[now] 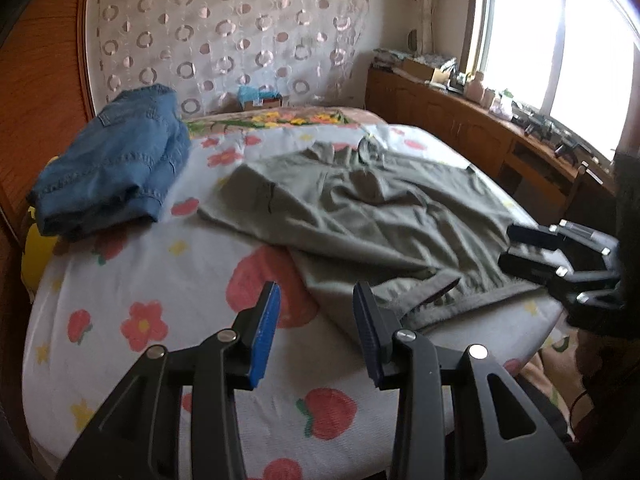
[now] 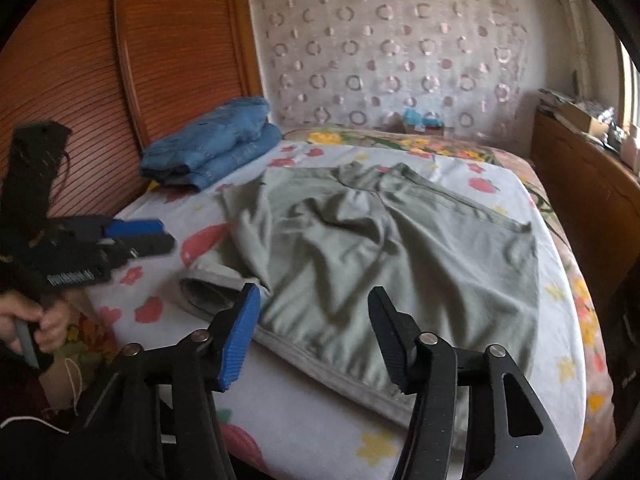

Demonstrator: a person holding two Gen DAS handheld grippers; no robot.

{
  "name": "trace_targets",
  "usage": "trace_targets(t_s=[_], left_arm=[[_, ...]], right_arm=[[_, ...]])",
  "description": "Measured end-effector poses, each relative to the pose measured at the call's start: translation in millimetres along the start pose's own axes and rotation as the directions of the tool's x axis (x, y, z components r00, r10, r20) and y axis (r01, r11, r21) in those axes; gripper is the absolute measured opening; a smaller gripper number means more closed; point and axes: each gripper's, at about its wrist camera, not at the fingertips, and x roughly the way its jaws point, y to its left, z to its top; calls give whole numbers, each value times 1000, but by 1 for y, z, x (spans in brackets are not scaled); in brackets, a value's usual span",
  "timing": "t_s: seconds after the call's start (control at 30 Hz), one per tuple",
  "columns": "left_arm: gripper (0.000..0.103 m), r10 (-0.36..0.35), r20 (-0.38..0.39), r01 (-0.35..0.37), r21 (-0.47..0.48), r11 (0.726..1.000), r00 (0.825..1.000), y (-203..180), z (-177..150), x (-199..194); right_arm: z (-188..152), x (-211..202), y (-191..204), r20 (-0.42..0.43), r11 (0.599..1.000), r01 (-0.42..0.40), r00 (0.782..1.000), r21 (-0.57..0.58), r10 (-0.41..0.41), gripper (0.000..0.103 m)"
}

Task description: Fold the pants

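On the bed (image 2: 280,432), across the flowered sheet, your green pants (image 2: 384,248) lie rumpled and loosely doubled over, their hem edge running along the near side and the waist end toward the far side. A pile of folded jeans (image 2: 216,148) sits well apart from them, up against the wooden headboard (image 2: 80,80) on your left.

Your left gripper (image 1: 316,328) hovers above the near edge of the bed, pointing forward and slightly down, with its jaws spread wide and nothing between them. Its right finger hangs just over the near corner of the pants; whether it touches the cloth you cannot tell. From the right wrist view the same gripper shows at the left edge of the bed, over bare sheet beside the pants, with your left hand (image 2: 36,320) wrapped around its handle.

Your right gripper (image 2: 316,336) is held low over the near hem of the pants, angled forward, its jaws wide apart and empty, the hem lying below the gap between them. From the left wrist view it comes in from the right side, its fingers (image 1: 532,236) just over the right edge of the pants.

Beyond the bed, a patterned curtain (image 1: 224,32) covers the far wall, and a wooden counter (image 1: 460,116) runs under the window (image 1: 560,40) on your right.
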Motion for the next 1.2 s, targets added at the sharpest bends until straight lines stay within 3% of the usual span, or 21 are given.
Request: trace_targets(t_s=[0.07,0.27,0.4,0.67,0.77,1.2], left_arm=[[36,1,-15,-1,-3,1000,1000,1,-3,6],[39,-3,-84,1,-31,1000,996,12,-16,24],[55,-2,-72,2,8,1000,997,6,-21,25],[56,20,-41,-19,9,1000,999,4,-24,23],[56,30,-44,-29,10,1000,999,4,-23,22],[56,5,2,-5,-91,996,1000,17,-20,6]], right_arm=[[3,3,4,-1,1000,-11,1000,-10,11,50],[8,17,11,-20,999,-35,999,-32,35,48],[8,23,17,-29,998,-47,999,-31,46,48],[7,37,23,-59,997,-64,996,-34,62,48],[6,43,23,-75,997,-73,995,-26,71,42],[-4,67,29,-139,995,-95,986,-21,92,36]])
